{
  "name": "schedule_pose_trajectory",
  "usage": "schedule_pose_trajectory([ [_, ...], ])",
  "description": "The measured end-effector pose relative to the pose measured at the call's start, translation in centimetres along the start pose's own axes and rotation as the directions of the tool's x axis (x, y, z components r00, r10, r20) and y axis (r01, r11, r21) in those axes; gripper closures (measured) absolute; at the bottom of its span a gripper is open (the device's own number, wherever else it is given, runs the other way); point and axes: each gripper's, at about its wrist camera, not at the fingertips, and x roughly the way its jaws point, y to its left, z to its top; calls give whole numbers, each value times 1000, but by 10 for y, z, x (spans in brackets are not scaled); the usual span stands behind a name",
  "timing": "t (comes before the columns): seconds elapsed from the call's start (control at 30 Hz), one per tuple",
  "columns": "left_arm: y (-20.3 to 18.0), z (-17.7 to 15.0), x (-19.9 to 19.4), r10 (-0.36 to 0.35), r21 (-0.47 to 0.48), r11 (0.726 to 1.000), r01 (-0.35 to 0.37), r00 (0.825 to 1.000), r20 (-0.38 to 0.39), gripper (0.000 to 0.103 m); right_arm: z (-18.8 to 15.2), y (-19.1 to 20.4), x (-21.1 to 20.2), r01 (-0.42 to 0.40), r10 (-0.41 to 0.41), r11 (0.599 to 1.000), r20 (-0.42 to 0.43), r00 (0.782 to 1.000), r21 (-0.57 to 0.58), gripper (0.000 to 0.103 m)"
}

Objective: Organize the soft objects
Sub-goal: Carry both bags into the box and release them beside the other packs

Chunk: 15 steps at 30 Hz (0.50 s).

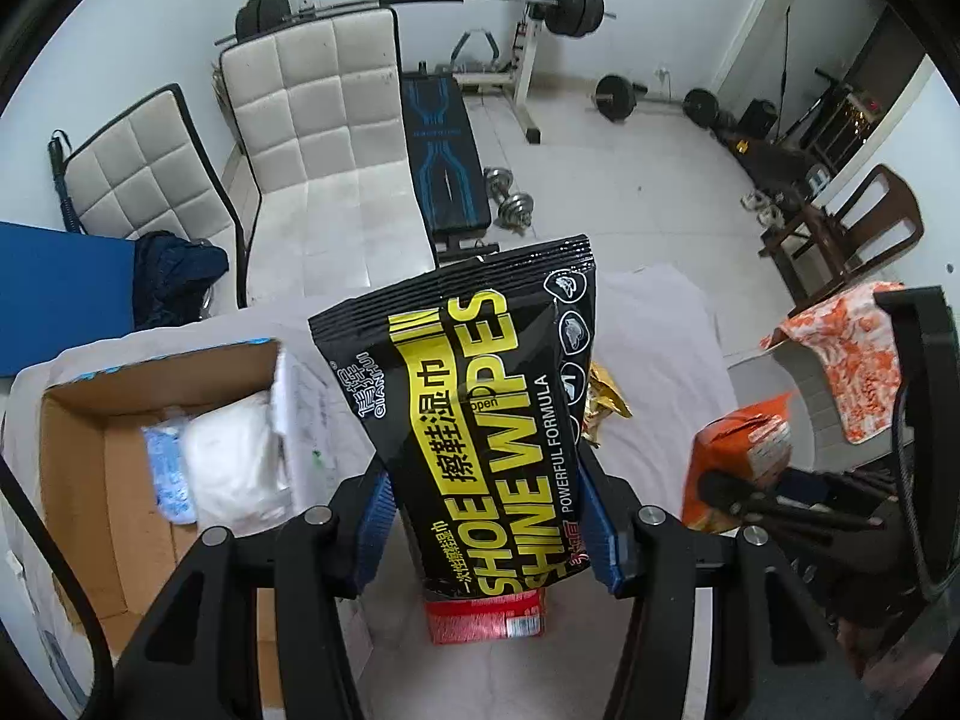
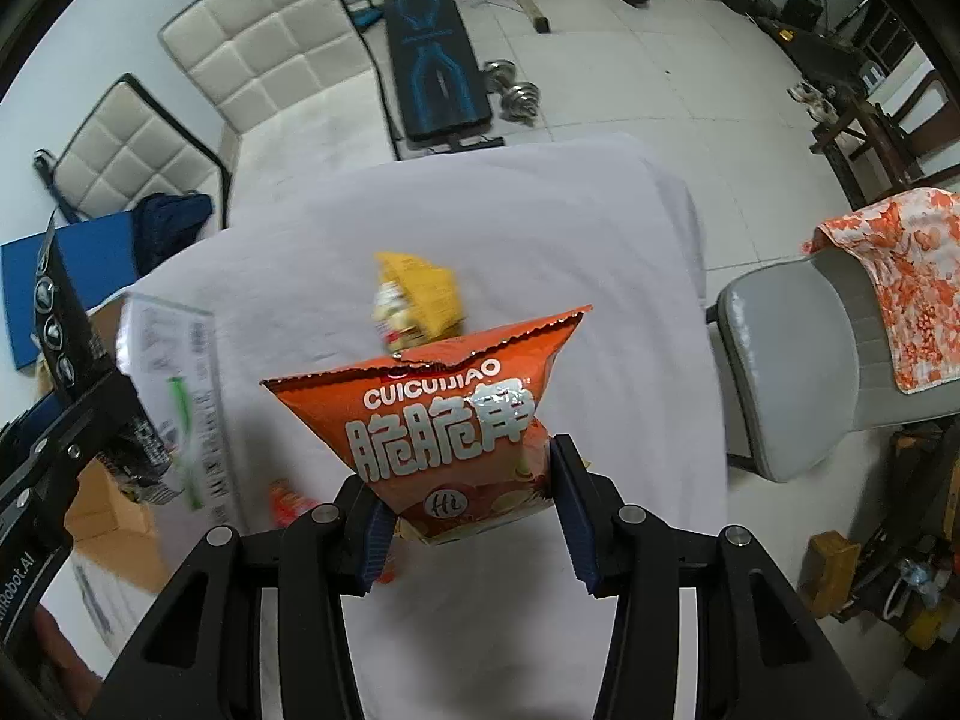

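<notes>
My left gripper (image 1: 483, 516) is shut on a black and yellow shoe wipes pack (image 1: 474, 396) and holds it above the white-covered table (image 1: 654, 348), right of a cardboard box (image 1: 90, 480). My right gripper (image 2: 465, 501) is shut on an orange snack bag (image 2: 444, 426), held above the table (image 2: 480, 210). That bag also shows at the right of the left wrist view (image 1: 738, 456). A yellow snack bag (image 2: 420, 300) and a small red packet (image 2: 288, 504) lie on the cloth. A red packet (image 1: 486, 618) lies below the wipes pack.
The box holds a white soft pack (image 1: 234, 462) and a blue-patterned pack (image 1: 168, 468). A gold wrapper (image 1: 603, 408) lies behind the wipes. A grey chair with an orange floral cloth (image 2: 900, 276) stands at the right. White cushioned seats (image 1: 324, 138) and a weight bench (image 1: 444, 162) stand beyond.
</notes>
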Motion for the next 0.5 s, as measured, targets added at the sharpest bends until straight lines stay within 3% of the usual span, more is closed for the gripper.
schedule_pose_trajectory([
  [0.23, 42, -19, -42, 7, -39, 999, -5, 998, 57, 52, -38, 41, -35, -65, 67, 997, 38, 997, -42, 53],
  [0.5, 127, -44, -79, 80, -73, 994, -76, 995, 57, 52, -64, 136, -54, -123, 130, 983, 46, 990, -135, 53],
])
